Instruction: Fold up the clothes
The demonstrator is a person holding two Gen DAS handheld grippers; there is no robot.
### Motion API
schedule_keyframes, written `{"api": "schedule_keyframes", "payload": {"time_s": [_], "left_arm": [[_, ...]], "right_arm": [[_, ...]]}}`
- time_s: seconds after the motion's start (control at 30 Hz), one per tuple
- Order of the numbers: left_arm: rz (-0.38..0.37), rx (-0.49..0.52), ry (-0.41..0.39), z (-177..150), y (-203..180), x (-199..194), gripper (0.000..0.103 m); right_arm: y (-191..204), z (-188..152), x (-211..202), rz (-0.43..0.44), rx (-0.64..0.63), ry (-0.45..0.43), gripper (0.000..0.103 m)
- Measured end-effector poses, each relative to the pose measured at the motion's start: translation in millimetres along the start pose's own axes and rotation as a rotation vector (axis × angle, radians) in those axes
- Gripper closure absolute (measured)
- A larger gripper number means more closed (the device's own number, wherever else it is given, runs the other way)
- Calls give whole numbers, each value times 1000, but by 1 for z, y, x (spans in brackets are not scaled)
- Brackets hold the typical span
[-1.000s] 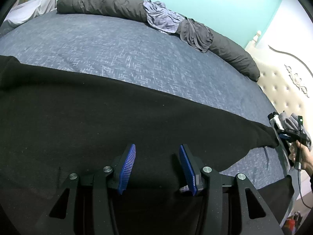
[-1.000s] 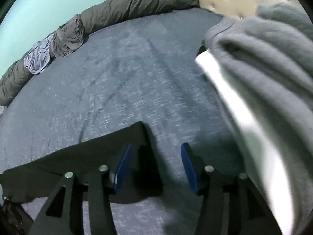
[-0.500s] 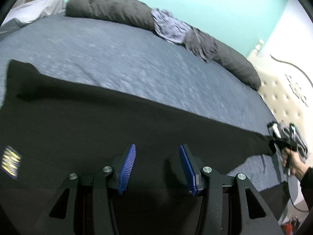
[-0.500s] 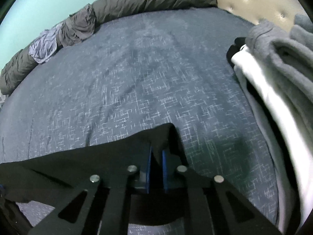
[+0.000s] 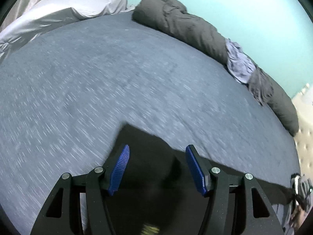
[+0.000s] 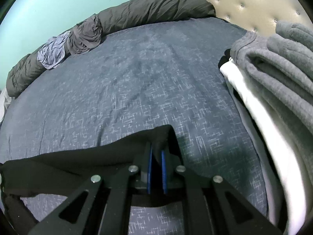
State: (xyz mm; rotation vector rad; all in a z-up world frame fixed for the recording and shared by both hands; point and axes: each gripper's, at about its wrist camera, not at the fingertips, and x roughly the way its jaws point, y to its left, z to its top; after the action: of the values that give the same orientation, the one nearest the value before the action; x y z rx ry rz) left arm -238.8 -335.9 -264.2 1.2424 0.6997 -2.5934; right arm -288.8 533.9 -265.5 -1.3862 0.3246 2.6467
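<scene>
Right gripper (image 6: 156, 171): jaws clenched on corner of black garment (image 6: 82, 162), near right of bed (image 6: 137, 78). Left gripper (image 5: 157, 169): jaws have just been opening, released, hovering above other corner, cloth below but not pinched. Folded stack (image 6: 273, 90) just beside on right. Risk: left closes on air or single layer; uneven tension drags garment crooked; corner snags stack.

Black garment (image 5: 148, 156): plain dark cloth, spread flat and long across the near edge of the blue-grey bed (image 5: 97, 78). One corner (image 5: 127, 126) lies squared off on the bed; a small yellow mark shows near its lower edge. The opposite end (image 6: 162, 135) is raised slightly, pinched in a fold, the cloth stretched between both ends
</scene>
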Motion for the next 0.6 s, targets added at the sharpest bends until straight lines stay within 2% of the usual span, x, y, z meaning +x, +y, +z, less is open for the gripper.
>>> {"api": "schedule_keyframes", "payload": {"time_s": [0.1,0.17,0.33,0.37,0.4,0.43,0.47,0.5,0.6], "left_arm": [[11,-12,63,12,11,18,39],[-20,-32,110,15,17,30,39],[-55,-26,123,19,17,39,40],[-62,-15,127,20,14,41,44],[-72,-4,130,21,11,42,60],[-82,6,134,22,9,42,70],[-87,18,131,22,6,41,87],[-89,30,127,23,4,39,96],[-93,61,107,26,0,31,100]], "right_arm": [[1,1,1,-3,-5,5,95],[0,1,0,-2,-9,6,95],[0,2,1,-8,-23,12,95],[0,1,1,-9,-24,12,95],[0,1,1,-10,-24,12,95],[0,0,2,-10,-25,12,95],[-1,0,2,-11,-25,13,95],[-1,0,2,-11,-24,13,95],[-2,-1,-1,-10,-20,8,95]]}}
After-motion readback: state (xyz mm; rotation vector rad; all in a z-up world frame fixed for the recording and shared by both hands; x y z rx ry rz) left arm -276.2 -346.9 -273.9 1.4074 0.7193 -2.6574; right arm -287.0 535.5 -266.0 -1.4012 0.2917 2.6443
